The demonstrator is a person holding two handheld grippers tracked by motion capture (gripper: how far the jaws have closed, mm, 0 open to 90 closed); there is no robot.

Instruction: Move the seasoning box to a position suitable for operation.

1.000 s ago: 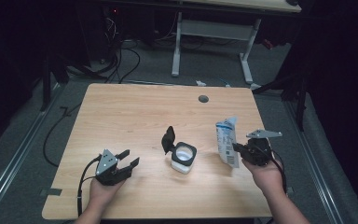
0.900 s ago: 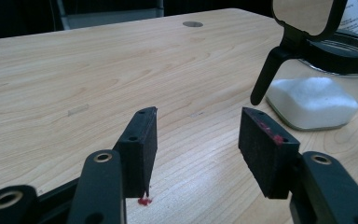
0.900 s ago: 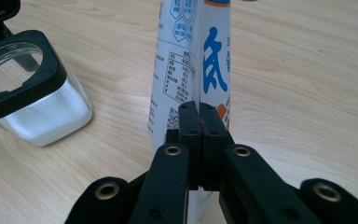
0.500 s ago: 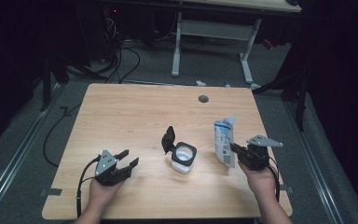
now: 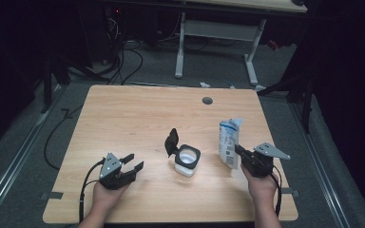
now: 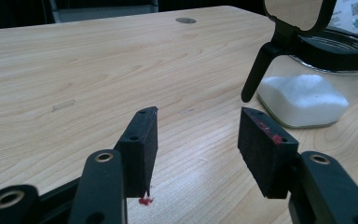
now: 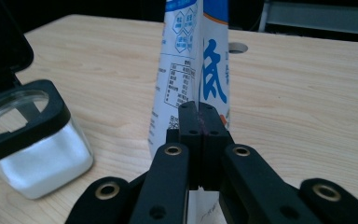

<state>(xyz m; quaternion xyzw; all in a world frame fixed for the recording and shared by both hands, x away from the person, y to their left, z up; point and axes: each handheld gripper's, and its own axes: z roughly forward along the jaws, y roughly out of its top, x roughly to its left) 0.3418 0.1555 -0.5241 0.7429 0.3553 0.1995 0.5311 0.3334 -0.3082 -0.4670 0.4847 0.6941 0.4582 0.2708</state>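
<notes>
Two hand-held grippers are ours to work on the bench (image 5: 138, 109), one in each hand; the left hand-held gripper (image 5: 134, 161) rests near the seven o'clock part of the bench top in the high view, jaws parted to a moderate gap with nothing between them, and in the left gripper view (image 6: 198, 140) we see bare wood through that gap; its pads point toward two o'clock, at the jar (image 5: 187, 160), which stands near the bench's middle, a little toward six o'clock; the jar is clear glass with a black collar, its black lid (image 5: 172, 141) hinged up and standing open on the ten o'clock side, and white powder (image 6: 303, 98) lies heaped in its bottom; the jar and the left jaws are apart. At about four o'clock from the bench's centre the right hand-held gripper (image 5: 237, 151) has its jaws pressed fully together on the lower edge of the pouch (image 5: 229, 142), a white and blue packet with printed text that stands upright on the bench just beside the jar, at its three o'clock; in the right gripper view (image 7: 199, 121) we see the pads pinching the pouch's thin side seam.
</notes>
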